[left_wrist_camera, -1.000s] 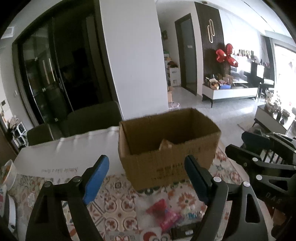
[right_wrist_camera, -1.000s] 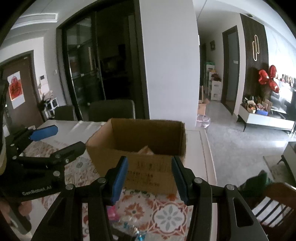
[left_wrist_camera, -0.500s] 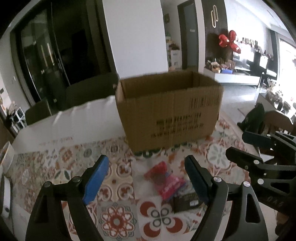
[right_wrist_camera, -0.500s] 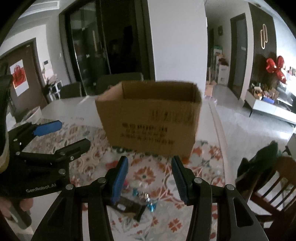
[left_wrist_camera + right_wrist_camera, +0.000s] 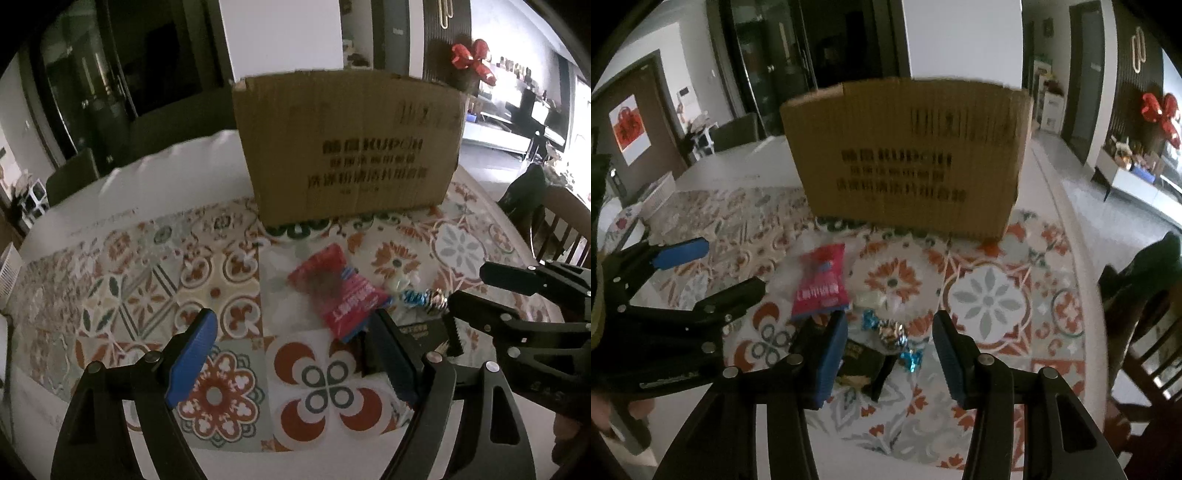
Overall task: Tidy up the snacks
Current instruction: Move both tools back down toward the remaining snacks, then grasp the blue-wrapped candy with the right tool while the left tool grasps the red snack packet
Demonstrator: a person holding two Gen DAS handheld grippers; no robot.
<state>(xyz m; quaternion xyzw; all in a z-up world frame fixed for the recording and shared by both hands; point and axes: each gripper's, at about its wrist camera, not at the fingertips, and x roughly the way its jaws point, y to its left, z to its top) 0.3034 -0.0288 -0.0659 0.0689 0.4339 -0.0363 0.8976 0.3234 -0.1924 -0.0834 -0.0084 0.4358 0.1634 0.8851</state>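
I note both my left gripper (image 5: 295,354) and right gripper (image 5: 890,354) spread wide (nothing held) above snacks: red packet (image 5: 820,286), dark packet (image 5: 862,360), before the cardboard box (image 5: 908,158).

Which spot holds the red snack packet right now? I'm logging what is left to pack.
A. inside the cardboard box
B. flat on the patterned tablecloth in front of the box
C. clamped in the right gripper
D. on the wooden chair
B: the red snack packet lies on the patterned tablecloth in front of the cardboard box, and both the left gripper and right gripper are open and empty.
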